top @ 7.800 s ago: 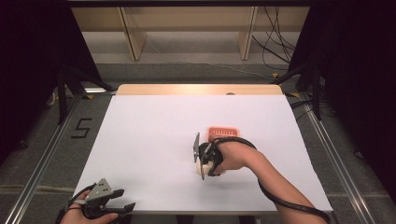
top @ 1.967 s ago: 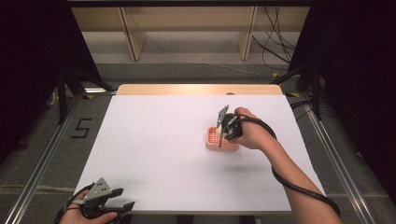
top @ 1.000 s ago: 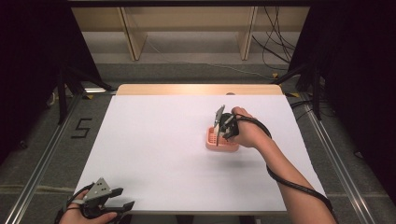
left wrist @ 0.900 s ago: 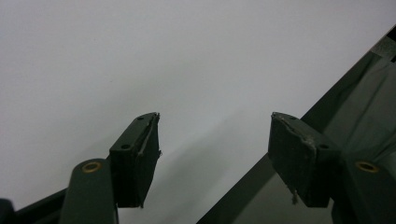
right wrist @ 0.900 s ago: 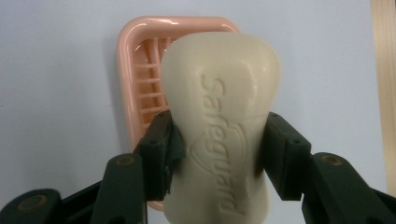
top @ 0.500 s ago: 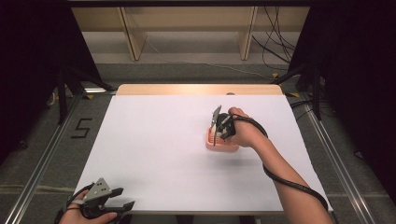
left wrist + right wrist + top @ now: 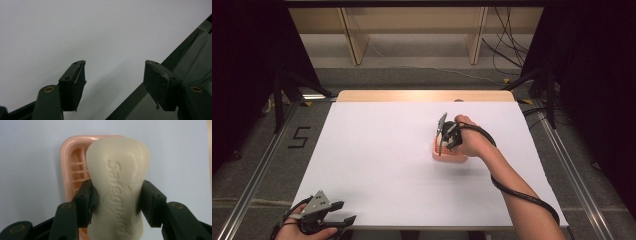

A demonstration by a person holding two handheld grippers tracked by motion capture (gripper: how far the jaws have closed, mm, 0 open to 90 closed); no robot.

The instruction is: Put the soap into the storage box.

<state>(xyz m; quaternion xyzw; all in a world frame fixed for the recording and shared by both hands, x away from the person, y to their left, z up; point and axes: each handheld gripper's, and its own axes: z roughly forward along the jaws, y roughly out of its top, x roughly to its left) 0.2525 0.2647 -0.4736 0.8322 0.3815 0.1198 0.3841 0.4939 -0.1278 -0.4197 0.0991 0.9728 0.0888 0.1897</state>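
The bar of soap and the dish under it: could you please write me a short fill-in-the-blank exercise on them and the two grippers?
1. The right gripper is shut on a cream bar of ____.
2. The word pressed into the bar of soap reads ____.
3. Under the bar lies a slatted soap dish whose colour is ____.
4. The jaws of the left gripper, near the edge of the white table, stand ____ with nothing between them.

Missing words: soap; Safeguard; pink; open

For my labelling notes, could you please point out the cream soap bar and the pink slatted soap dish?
Cream soap bar (image 7: 117, 187), right gripper view, embossed face.
Pink slatted soap dish (image 7: 65, 157), right gripper view, left rim.
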